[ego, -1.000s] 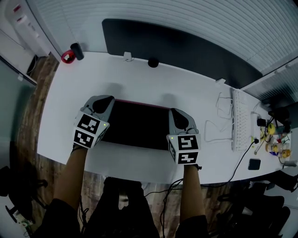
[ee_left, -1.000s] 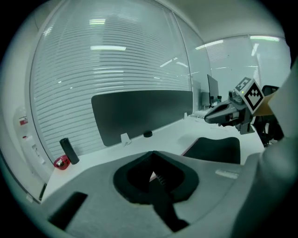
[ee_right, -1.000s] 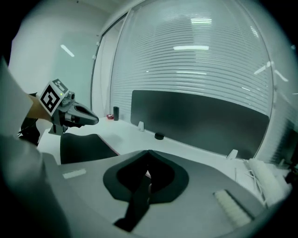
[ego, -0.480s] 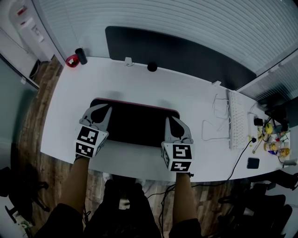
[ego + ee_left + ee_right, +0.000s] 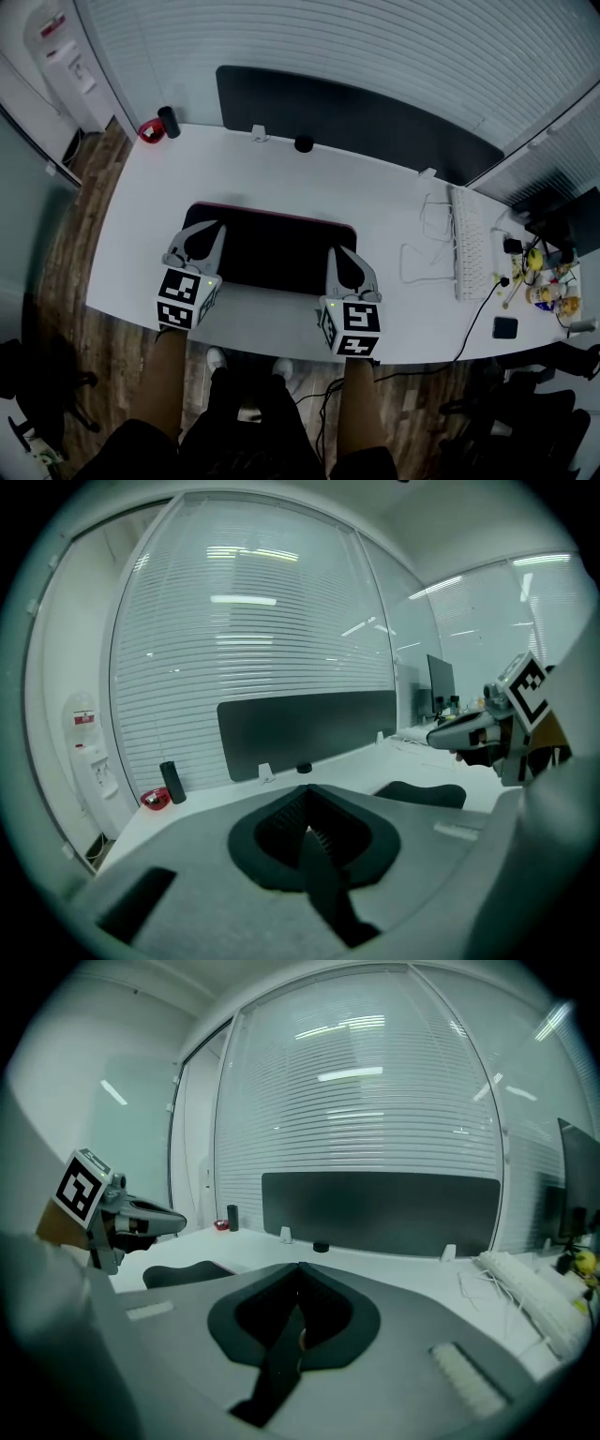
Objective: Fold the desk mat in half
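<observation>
A black desk mat (image 5: 272,248) with a reddish far edge lies across the white desk (image 5: 309,178). My left gripper (image 5: 208,230) is at the mat's near left end and my right gripper (image 5: 339,253) at its near right end, both shut. In the left gripper view a dark strip of mat (image 5: 328,892) runs out from between the closed jaws of the left gripper (image 5: 307,794). The right gripper view shows the same: a strip of mat (image 5: 277,1363) pinched in the right gripper (image 5: 300,1267). The mat's near corners are hidden under the grippers.
A white keyboard (image 5: 466,244) and loose white cables (image 5: 427,239) lie at the right, with small clutter (image 5: 544,281) beyond. A dark partition panel (image 5: 356,117) stands behind the desk. A red dish (image 5: 150,129), a dark cylinder (image 5: 170,122) and a small round object (image 5: 303,143) sit along the far edge.
Both grippers have drawn back toward the desk's near edge and risen a little, still shut on the mat. More of the mat's left part now shows.
</observation>
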